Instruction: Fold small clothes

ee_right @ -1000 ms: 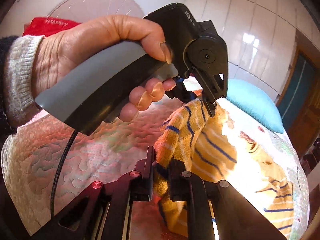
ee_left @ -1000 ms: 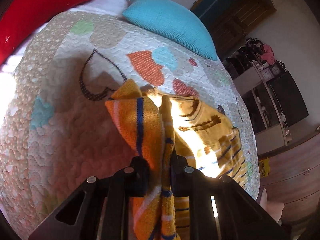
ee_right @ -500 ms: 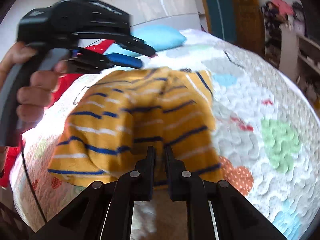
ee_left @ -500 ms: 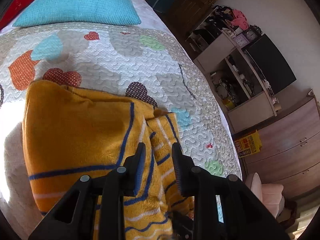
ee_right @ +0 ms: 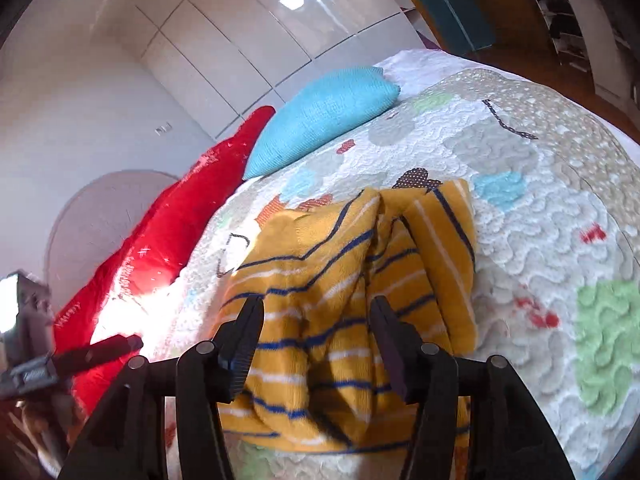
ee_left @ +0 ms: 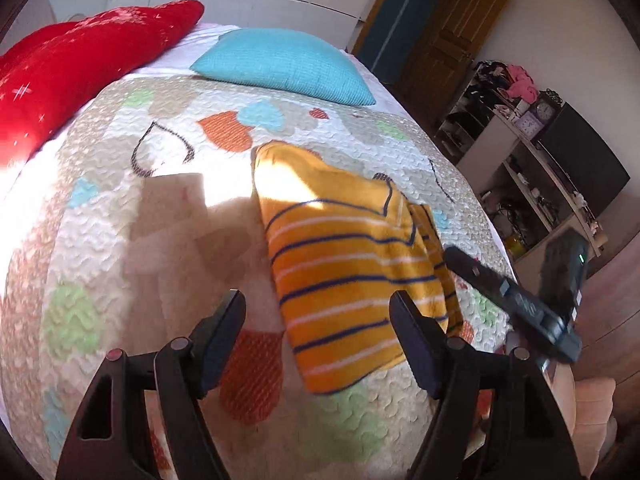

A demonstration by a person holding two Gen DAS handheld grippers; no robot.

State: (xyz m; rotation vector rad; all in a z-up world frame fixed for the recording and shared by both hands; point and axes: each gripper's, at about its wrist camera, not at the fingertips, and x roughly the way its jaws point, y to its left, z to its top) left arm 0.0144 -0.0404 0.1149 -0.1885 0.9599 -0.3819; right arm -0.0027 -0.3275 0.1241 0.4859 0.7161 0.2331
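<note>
A small yellow-orange garment with blue and white stripes [ee_left: 348, 264] lies folded over on the quilted bed cover [ee_left: 120, 240]. My left gripper [ee_left: 318, 320] is open and empty, raised over the garment's near left edge. The right gripper's body [ee_left: 516, 300] shows at the right of the left wrist view. In the right wrist view the garment [ee_right: 352, 280] lies rumpled with a fold ridge down its middle. My right gripper [ee_right: 316, 328] is open and empty just above its near part. The left gripper's finger [ee_right: 96, 354] pokes in from the left there.
A turquoise pillow [ee_left: 284, 64] and a red cushion [ee_left: 80, 64] lie at the head of the bed. Shelves with clutter [ee_left: 532, 152] and a wooden door [ee_left: 444, 40] stand to the right of the bed. The quilt's right edge [ee_left: 492, 236] runs close to the garment.
Both grippers held the garment up a second ago, laid it down on the quilt, then opened and let go. Both have drawn back from the cloth.
</note>
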